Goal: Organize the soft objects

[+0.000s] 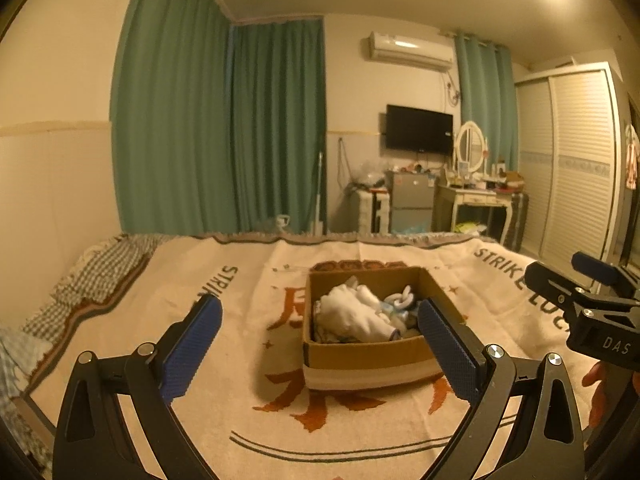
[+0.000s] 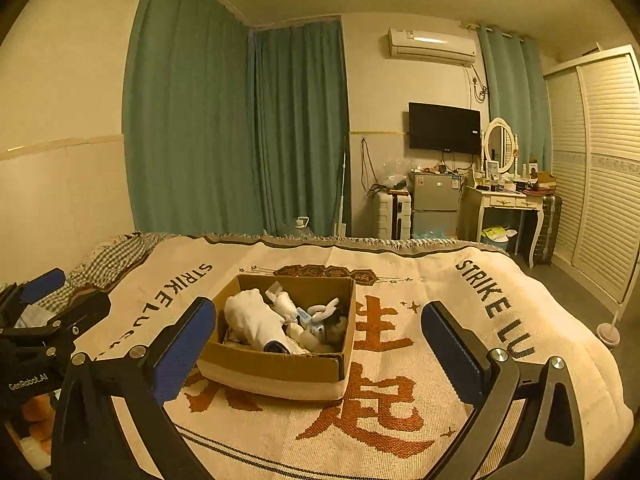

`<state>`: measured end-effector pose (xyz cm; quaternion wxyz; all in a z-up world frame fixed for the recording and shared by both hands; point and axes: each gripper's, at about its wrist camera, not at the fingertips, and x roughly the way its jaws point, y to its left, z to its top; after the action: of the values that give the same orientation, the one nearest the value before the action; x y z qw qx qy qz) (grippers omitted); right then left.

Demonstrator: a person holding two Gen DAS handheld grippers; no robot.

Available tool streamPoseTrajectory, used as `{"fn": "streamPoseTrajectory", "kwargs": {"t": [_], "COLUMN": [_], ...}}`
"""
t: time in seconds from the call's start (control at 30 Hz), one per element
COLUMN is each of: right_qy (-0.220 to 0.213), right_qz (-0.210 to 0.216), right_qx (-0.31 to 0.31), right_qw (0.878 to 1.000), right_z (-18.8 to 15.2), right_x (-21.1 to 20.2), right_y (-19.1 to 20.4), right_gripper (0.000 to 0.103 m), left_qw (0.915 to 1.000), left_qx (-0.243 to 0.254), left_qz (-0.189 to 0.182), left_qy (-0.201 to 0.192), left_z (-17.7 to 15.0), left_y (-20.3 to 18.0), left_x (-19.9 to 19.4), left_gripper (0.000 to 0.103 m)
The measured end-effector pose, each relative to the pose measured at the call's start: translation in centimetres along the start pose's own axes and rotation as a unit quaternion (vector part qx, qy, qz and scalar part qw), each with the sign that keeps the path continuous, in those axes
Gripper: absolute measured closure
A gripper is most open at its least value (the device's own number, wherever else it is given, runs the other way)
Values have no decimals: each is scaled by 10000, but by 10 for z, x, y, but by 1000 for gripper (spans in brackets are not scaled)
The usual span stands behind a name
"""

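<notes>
A cardboard box (image 1: 362, 354) sits on the cream blanket (image 1: 248, 280) on the bed. It holds white soft items (image 1: 354, 312), among them a large white bundle and smaller blue-and-white pieces. The box also shows in the right wrist view (image 2: 276, 366), with the white soft items (image 2: 256, 320) inside. My left gripper (image 1: 320, 344) is open and empty, hovering before the box. My right gripper (image 2: 320, 348) is open and empty, also above the blanket before the box. Each gripper shows at the edge of the other's view: the right gripper (image 1: 576, 276), the left gripper (image 2: 60, 292).
A checked cloth (image 1: 100, 272) lies at the bed's far left. Beyond the bed stand green curtains (image 1: 216, 128), a small fridge (image 2: 434, 204), a dressing table (image 2: 508, 204), a suitcase (image 2: 394, 216) and a louvred wardrobe (image 2: 600, 168). A cup (image 2: 608, 334) stands on the floor right of the bed.
</notes>
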<state>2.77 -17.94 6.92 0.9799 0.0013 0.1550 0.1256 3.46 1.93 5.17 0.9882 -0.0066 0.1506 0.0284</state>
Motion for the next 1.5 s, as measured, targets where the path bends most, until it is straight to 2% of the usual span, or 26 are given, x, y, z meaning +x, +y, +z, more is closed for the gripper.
{"fn": "streamPoseTrajectory", "kwargs": {"t": [0.33,0.67,1.5], "right_qy": [47,81,144], "right_qz": [-35,-32,-30], "right_qx": [-34,-88,-75], "right_qw": [10000,9999,9999], "right_z": [-2,-5,-8], "right_x": [0,1,5], "right_y": [0,1,3], "right_gripper": [0,0,0], "left_qw": [9999,9998,9999], "left_qx": [-44,-5,97], "left_qz": [-109,-43,76], "left_qy": [1,173,99], "left_z": [0,-3,-3], "left_y": [0,-2,-5], "left_x": [-2,5,3], "left_gripper": [3,3,3]}}
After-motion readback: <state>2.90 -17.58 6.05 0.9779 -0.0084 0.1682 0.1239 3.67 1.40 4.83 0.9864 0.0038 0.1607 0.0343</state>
